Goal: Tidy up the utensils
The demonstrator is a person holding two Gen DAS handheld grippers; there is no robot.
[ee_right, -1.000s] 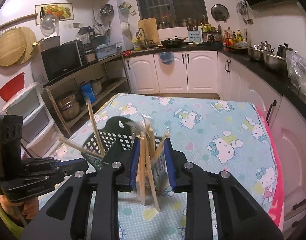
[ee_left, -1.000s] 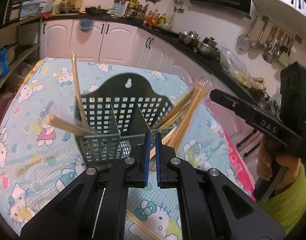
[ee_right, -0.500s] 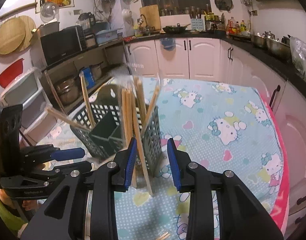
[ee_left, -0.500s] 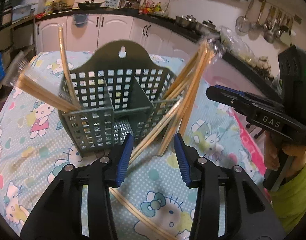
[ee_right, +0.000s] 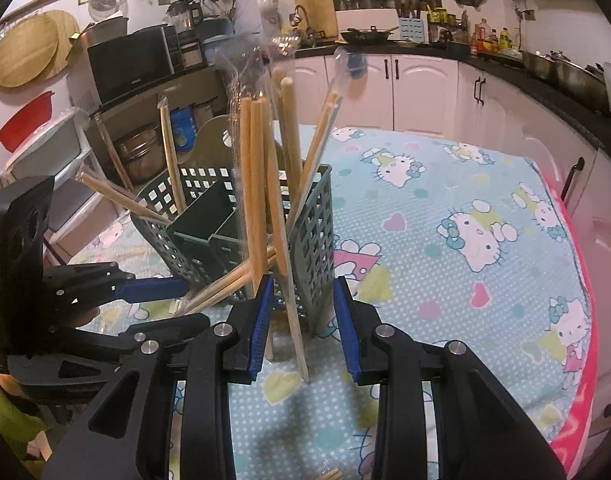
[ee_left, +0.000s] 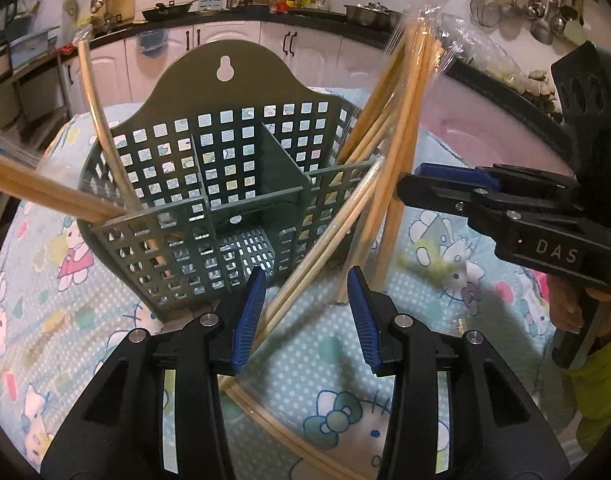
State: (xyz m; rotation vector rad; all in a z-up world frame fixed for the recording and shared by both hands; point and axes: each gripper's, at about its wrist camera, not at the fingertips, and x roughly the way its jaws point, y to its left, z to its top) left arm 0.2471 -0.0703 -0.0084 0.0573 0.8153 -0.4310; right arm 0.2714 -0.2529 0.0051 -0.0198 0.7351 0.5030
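Standing on the cartoon-cat tablecloth (ee_right: 445,208), the green slotted utensil caddy (ee_left: 225,184) fills more of both views than a second ago, as both grippers have come lower and nearer to it. The left gripper (ee_left: 305,312), whose blue pads were pressed together a second ago in front of the caddy, now has them spread, with wrapped chopsticks (ee_left: 317,264) slanting loosely between them, their feet on the cloth in front of the caddy and their tops leaning over its right end. The right gripper (ee_right: 301,320) stands partly spread beside the caddy's right end wall, much as before; a single thin chopstick (ee_right: 285,264) passes through the gap, and no pad visibly presses it. More wrapped chopsticks (ee_left: 401,92) lean out of the caddy's right compartment, and others (ee_left: 45,196) jut from its left compartment. A bare pair of chopsticks (ee_left: 273,420) lies flat on the cloth in front of the caddy, under the left gripper. Behind the caddy runs a counter (ee_right: 425,46) with white cabinets.
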